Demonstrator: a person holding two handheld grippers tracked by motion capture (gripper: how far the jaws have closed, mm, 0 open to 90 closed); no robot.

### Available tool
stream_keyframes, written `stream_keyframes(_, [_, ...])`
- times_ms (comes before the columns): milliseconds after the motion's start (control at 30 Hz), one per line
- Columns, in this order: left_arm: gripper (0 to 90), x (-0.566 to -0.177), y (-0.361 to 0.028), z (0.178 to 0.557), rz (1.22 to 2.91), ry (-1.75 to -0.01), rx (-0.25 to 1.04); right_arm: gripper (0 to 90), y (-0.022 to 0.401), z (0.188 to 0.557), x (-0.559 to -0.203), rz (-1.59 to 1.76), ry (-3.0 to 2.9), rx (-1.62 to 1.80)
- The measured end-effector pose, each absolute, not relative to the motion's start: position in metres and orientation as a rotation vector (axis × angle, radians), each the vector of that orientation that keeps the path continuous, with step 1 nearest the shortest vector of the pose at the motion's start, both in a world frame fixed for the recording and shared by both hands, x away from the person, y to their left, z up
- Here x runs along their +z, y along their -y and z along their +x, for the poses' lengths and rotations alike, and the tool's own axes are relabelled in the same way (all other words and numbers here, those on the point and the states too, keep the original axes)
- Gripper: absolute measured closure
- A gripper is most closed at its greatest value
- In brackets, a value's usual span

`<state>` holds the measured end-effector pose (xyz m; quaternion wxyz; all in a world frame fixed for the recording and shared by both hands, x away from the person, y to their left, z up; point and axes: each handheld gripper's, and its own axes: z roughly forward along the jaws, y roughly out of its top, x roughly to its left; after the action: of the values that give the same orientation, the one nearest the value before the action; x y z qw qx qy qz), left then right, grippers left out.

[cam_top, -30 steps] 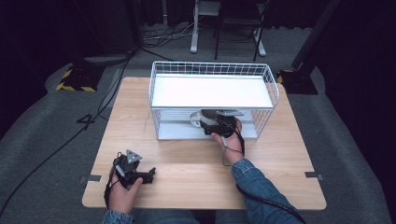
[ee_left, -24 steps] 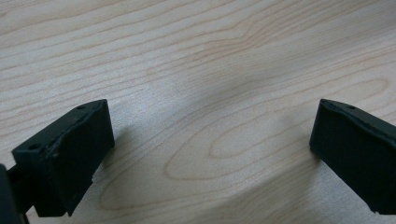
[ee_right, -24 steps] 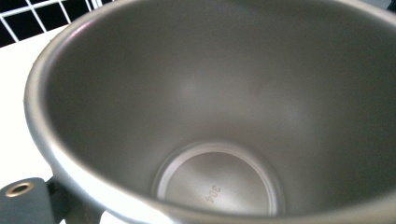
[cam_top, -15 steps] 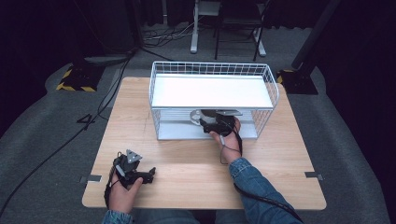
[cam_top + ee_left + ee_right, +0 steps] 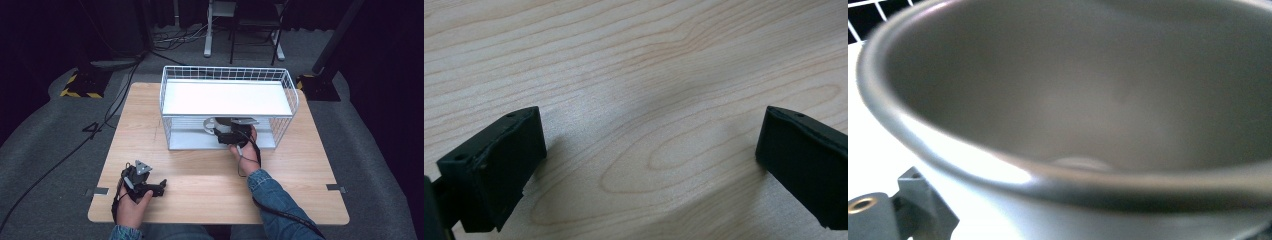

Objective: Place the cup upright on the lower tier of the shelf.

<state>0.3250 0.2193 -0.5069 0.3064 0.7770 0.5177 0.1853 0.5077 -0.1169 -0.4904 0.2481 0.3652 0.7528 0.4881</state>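
1. Looking down on a light wooden bench (image 5: pixel 200 150) with a white wire rack (image 5: pixel 227 75) standing across its far half, a white shelf on top and an open lower tier beneath.
2. Resting near the bench's near left corner: left gripper (image 5: pixel 159 187), held in the person's left hand (image 5: pixel 131 205), grey three-cornered plate on top.
3. Seen along that gripper: black jaws spread wide apart, nothing between them, bare wood grain below (image 5: pixel 649 100).
4. Reaching into the rack's lower tier from the near side, about mid-length: right hand (image 5: pixel 245 145) with right gripper (image 5: pixel 222 134), blue denim sleeve (image 5: pixel 272 192) trailing back towards the near edge.
5. Sitting in that lower tier, just beyond the right gripper: a grey metal bowl (image 5: pixel 212 123).
6. Seen along the right gripper: bowl rim and hollow (image 5: pixel 1073 100) very close and blurred; jaws hidden, so cannot tell whether apart, together or clamped on the rim.
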Motion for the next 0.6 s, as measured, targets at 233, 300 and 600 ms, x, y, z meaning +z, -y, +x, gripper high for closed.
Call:
stream_keyframes(233, [0.1,-0.507,-0.219,0.325,2.056,-1.37,0.49,4.7,0.12,0.505,-0.488,0.946,-2.037,1.338])
stream_keyframes(300, [0.1,-0.507,-0.219,0.325,2.056,-1.371,0.49,4.7,0.122,0.504,-0.488,0.945,-2.041,1.339])
stream_keyframes(600, [0.1,-0.507,-0.219,0.324,2.056,-1.37,0.489,3.2,0.129,0.497,-0.491,0.939,-2.023,1.384])
